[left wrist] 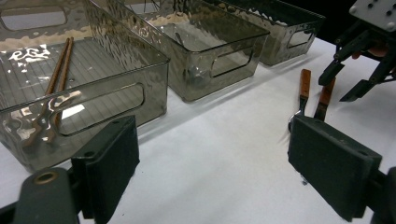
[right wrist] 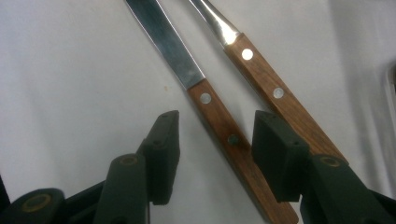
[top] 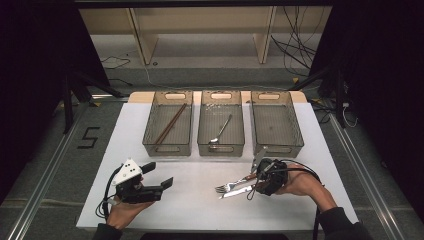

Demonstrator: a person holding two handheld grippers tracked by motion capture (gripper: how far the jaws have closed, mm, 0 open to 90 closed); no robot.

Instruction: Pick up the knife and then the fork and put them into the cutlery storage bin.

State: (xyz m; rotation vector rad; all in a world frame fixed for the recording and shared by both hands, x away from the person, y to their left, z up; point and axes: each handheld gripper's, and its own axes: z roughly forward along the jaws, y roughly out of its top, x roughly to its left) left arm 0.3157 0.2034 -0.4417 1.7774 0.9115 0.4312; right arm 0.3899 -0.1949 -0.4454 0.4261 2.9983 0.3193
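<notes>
A knife [top: 236, 191] and a fork [top: 226, 186], both with wooden handles, lie side by side on the white table [top: 200, 200] at the front right. In the right gripper view the knife [right wrist: 219, 121] has its handle between the jaws, and the fork [right wrist: 271, 88] lies just outside the right jaw. My right gripper [top: 255, 177] stands low over the handles, open, with a gap left beside the knife handle. At the front left my left gripper [top: 159, 175] is held open and empty. It faces the trays, and my right gripper [left wrist: 343, 86] shows past it.
Three smoky clear trays stand in a row at the back of the table. The left tray [top: 150, 125] holds brown chopsticks [top: 170, 124], the middle tray [top: 221, 145] a spoon [top: 220, 131], and the right tray [top: 297, 130] nothing.
</notes>
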